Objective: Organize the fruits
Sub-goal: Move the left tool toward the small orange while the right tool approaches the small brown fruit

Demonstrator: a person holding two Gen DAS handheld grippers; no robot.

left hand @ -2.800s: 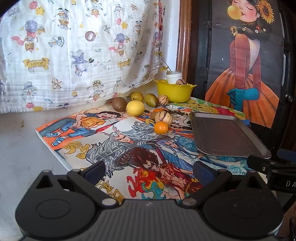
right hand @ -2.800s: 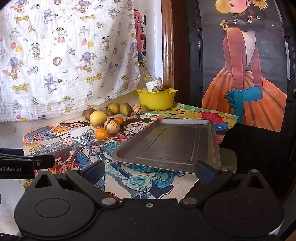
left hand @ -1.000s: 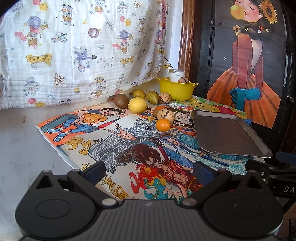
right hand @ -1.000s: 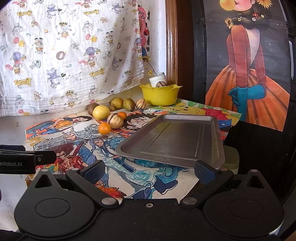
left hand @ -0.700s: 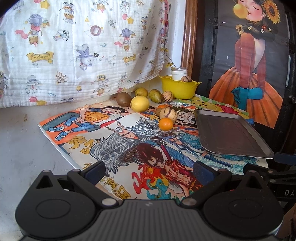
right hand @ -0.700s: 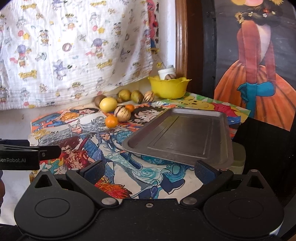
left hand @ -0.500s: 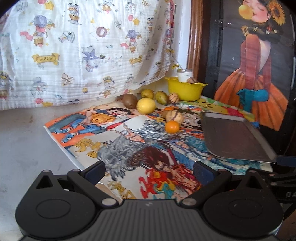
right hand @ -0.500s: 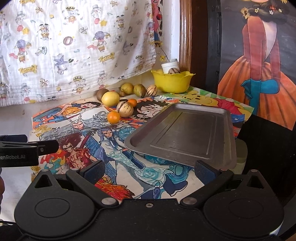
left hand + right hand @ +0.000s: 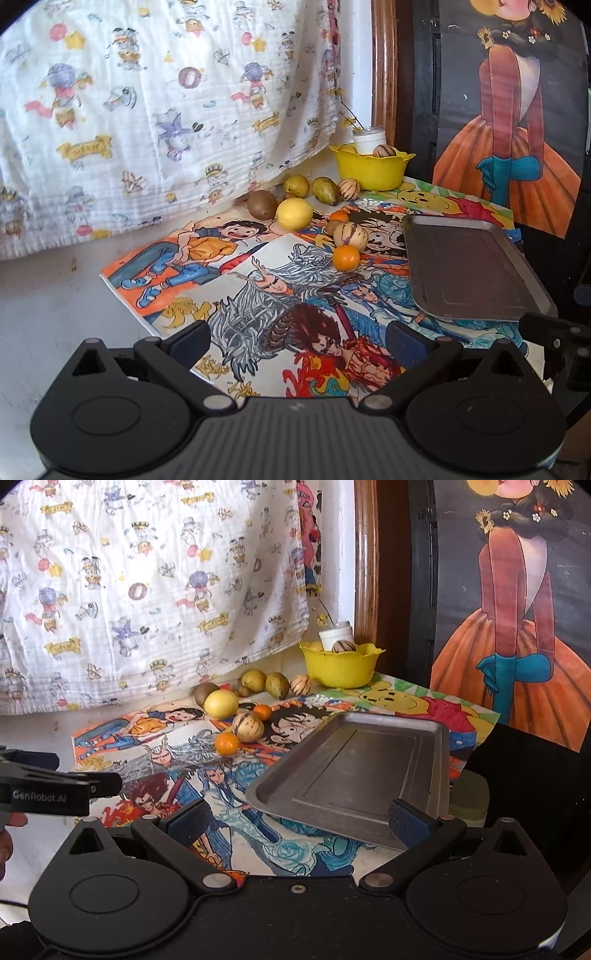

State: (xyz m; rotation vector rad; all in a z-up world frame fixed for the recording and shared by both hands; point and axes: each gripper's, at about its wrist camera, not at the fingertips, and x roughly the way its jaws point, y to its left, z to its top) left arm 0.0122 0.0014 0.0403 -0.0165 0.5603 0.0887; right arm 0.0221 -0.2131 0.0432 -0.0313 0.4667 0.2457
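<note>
Several fruits lie at the back of a cartoon-printed mat: a small orange [image 9: 345, 257], a striped melon [image 9: 350, 234], a yellow lemon [image 9: 294, 213], a brown kiwi [image 9: 262, 204] and green-yellow fruits [image 9: 325, 190]. A yellow bowl [image 9: 370, 168] behind them holds a striped fruit and a white cup. An empty metal tray [image 9: 469, 269] lies on the right. My left gripper [image 9: 299, 339] is open and empty, well short of the fruits. My right gripper [image 9: 299, 818] is open and empty at the tray's [image 9: 354, 771] near edge. The orange [image 9: 226, 743] and lemon [image 9: 221, 703] also show in the right wrist view.
A cartoon-printed white cloth [image 9: 147, 110] hangs behind the fruits. A wooden frame [image 9: 384, 74] and a dark panel with a painted girl [image 9: 517, 129] stand at the right. The left gripper's side [image 9: 55, 794] shows at the left of the right wrist view.
Both grippers have moved a little forward and shifted their aim; the fruits and tray sit slightly nearer in view. Both jaws stay open. No fruit has moved.
</note>
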